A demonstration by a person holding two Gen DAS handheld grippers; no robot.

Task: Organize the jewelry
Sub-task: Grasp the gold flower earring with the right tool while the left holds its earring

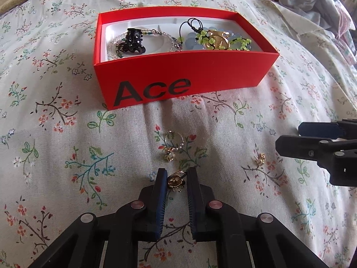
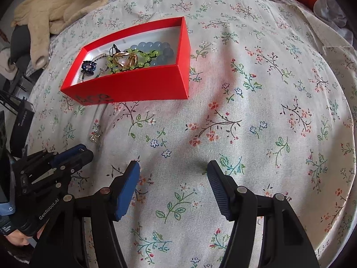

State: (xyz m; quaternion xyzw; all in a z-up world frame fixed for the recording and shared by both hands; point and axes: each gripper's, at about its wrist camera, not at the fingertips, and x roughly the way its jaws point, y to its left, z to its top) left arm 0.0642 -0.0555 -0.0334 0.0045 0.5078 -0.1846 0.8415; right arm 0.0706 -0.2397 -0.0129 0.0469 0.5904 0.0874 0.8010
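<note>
Left gripper (image 1: pixel 177 182) is pinching a little gold ring (image 1: pixel 176 181) on the bed (image 1: pixel 223 120), right gripper (image 2: pixel 173 172) just spread wide over bare sheet.

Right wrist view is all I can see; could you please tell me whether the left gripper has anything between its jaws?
Observer: Yes, the left gripper is shut on a gold ring, down at the floral bedspread.
Operator: Thank you. I can make out only one loose piece; are there others?
Observer: Two lie loose: a beaded ring just ahead of those jaws, and a small gold piece farther right.
</note>
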